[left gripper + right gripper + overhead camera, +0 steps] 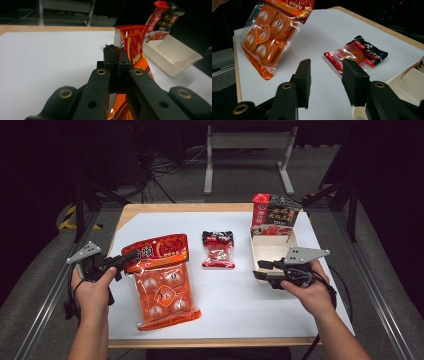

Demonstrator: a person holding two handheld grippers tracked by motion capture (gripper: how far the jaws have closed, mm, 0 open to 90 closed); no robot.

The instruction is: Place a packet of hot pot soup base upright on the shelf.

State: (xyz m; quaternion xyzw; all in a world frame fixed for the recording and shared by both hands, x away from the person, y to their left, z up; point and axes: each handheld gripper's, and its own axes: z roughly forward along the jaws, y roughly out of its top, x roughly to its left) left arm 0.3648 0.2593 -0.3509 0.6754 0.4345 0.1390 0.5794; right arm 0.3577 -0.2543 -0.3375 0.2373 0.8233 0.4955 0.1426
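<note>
Right, the left gripper [127,258] is clenched on the top corner of the big orange pouch [162,282]; in the left gripper view the jaws are pressed together w/ the pouch edge [132,47] pinched between them. The pouch's top end is lifted off the table while its bottom edge rests on the white sheet [225,295], so it hangs tilted, as the right gripper view shows [270,32]. The right gripper [261,269] has nothing between its pads; jaws stand apart, hovering at the near left corner of the white tray [256,252].

Pouch: clear plastic front w/ a red-orange printed header and bottom strip, six orange wrapped blocks inside in two columns, each w/ a round white label.

Just beyond it, mid-table, lies a small red-and-black snack packet [218,249], flat, well apart from the pouch. A red-and-black bag [274,214] stands upright at the tray's far end.

Surface: white sheet over a light wooden tabletop [135,210], wood showing at the far and near edges. Room is dark; grey floor, cables [165,167] and a pale metal stand [247,157] behind the table.
</note>
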